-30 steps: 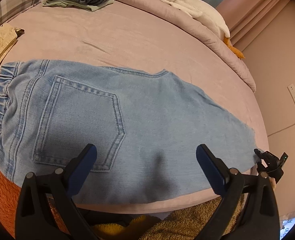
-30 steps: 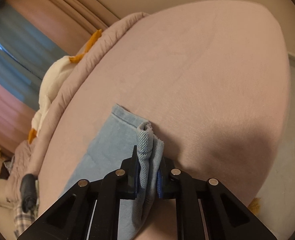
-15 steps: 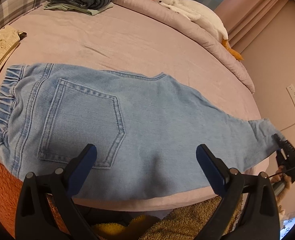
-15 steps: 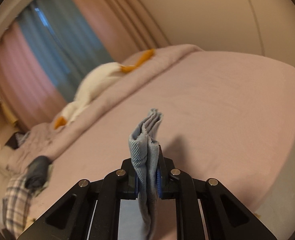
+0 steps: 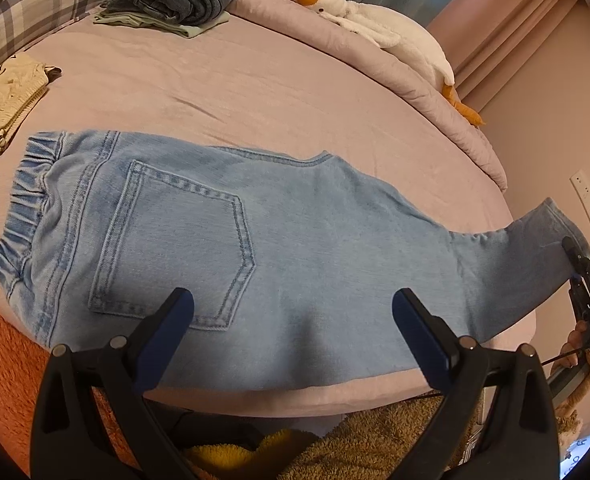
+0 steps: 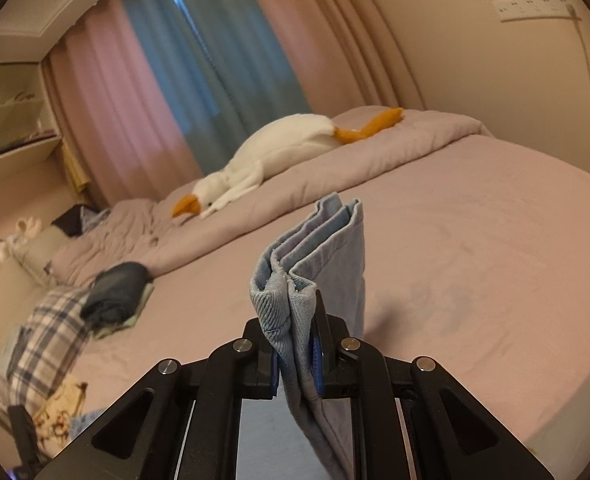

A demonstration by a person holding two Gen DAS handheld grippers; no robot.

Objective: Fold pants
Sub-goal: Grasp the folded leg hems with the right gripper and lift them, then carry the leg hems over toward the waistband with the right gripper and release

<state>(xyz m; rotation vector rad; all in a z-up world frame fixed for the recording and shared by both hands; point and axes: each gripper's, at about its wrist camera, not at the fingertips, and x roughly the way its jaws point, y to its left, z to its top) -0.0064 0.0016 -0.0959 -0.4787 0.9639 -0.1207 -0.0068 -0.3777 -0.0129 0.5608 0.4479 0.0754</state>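
Already the light-blue jeans (image 5: 279, 248) lay halved lengthwise on the pink bed (image 5: 255, 80) — right gripper (image 6: 297, 356) pinched the lifted leg hems, left gripper (image 5: 295, 320) hovered wide apart; crosswise folds remained.

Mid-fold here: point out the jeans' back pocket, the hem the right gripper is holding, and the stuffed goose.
back pocket (image 5: 175, 240), left wrist view, middle of the stitched patch.
hem (image 6: 315, 248), right wrist view, bunched denim above the shut right gripper (image 6: 297, 360).
stuffed goose (image 6: 283, 140), right wrist view, white body.
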